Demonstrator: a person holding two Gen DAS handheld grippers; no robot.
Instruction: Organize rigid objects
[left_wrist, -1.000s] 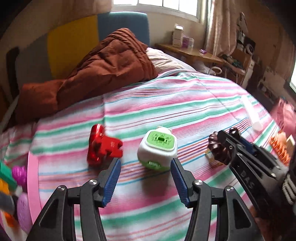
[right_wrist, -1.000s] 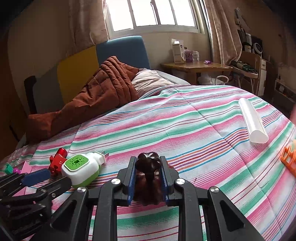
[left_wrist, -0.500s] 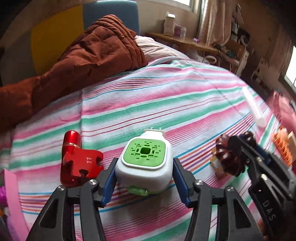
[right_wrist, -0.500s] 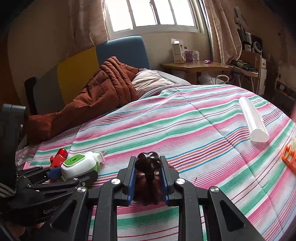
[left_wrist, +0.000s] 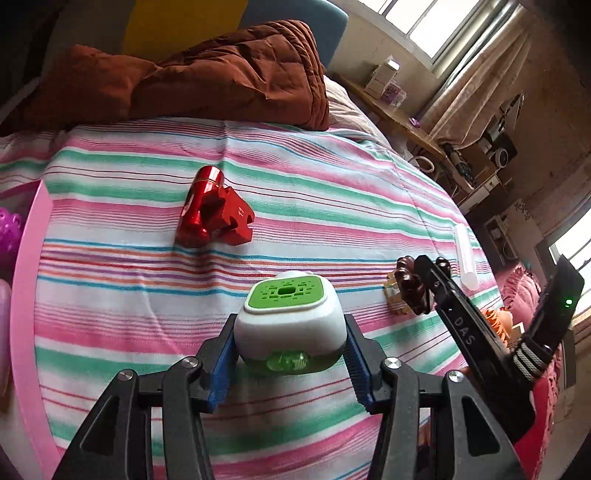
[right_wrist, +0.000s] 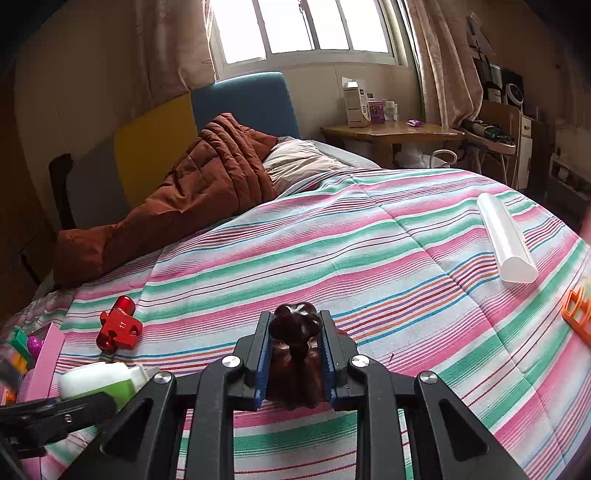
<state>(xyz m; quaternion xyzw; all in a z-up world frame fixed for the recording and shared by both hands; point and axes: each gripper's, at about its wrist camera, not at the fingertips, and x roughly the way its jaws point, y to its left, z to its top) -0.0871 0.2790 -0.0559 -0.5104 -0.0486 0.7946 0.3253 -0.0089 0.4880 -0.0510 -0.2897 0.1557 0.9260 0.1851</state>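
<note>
My left gripper (left_wrist: 290, 354) is shut on a white plug-in device with a green top (left_wrist: 290, 321) and holds it above the striped bedspread; the device also shows in the right wrist view (right_wrist: 99, 380). My right gripper (right_wrist: 295, 350) is shut on a dark brown lumpy figure (right_wrist: 295, 328), which also shows in the left wrist view (left_wrist: 412, 286). A red metallic cylinder (left_wrist: 199, 206) and a red puzzle piece (left_wrist: 232, 221) lie together on the bed; the puzzle piece also shows in the right wrist view (right_wrist: 120, 328).
A pink tray (left_wrist: 26, 295) with small toys sits at the bed's left edge. A white tube (right_wrist: 504, 236) lies on the right of the bed. An orange plastic item (right_wrist: 578, 314) is at the right edge. A brown quilt (right_wrist: 192, 188) lies at the head.
My left gripper moved forward around the white and green device, closed on it and lifted it. My right gripper kept still with the brown figure.
</note>
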